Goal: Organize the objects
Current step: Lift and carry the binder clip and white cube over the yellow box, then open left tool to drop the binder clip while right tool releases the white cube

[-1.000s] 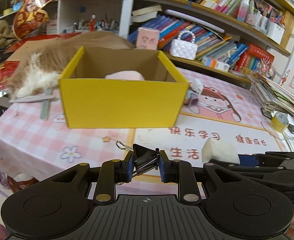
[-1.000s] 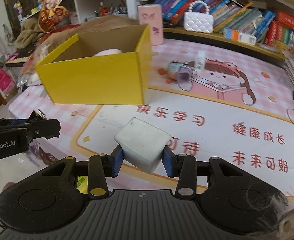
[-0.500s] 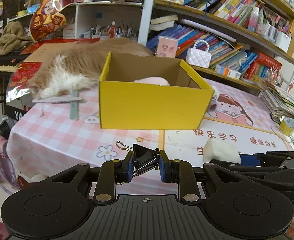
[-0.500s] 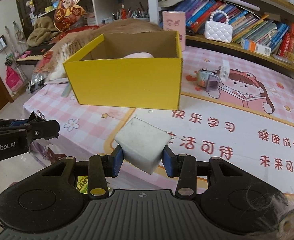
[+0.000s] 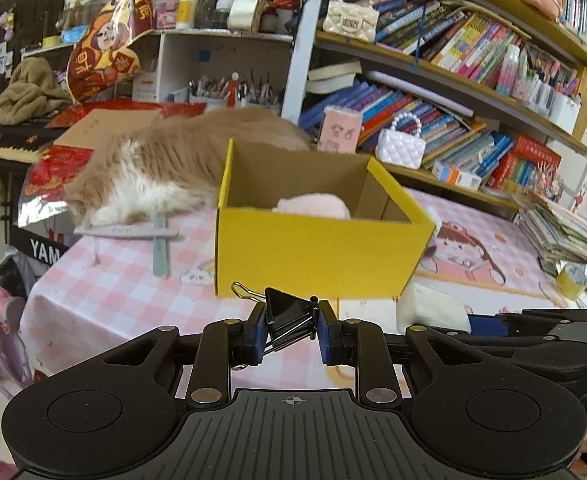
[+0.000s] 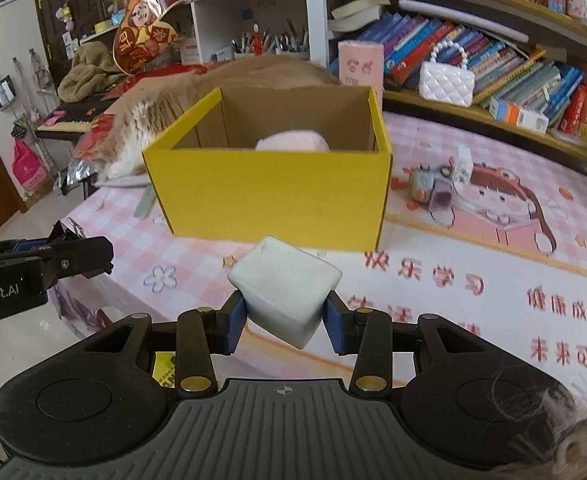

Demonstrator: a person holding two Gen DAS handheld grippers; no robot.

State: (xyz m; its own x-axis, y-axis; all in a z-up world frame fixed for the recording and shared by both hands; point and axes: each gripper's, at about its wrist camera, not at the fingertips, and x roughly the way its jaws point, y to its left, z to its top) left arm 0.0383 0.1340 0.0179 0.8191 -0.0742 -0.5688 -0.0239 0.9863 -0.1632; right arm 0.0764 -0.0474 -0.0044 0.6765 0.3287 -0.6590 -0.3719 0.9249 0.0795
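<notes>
pink thing (image 5: 311, 206) half-hidden in box (image 5: 317, 256)

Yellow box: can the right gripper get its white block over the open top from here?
Probably yes. The yellow box is open-topped and faces the right gripper, which is shut on the white block. Nothing stands between them; only a pink soft item lies inside. The near wall still has to be cleared.

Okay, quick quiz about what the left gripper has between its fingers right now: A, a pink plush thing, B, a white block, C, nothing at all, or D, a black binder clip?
D: in the left wrist view the left gripper is shut on a black binder clip; the white block sits in the right gripper.
</notes>
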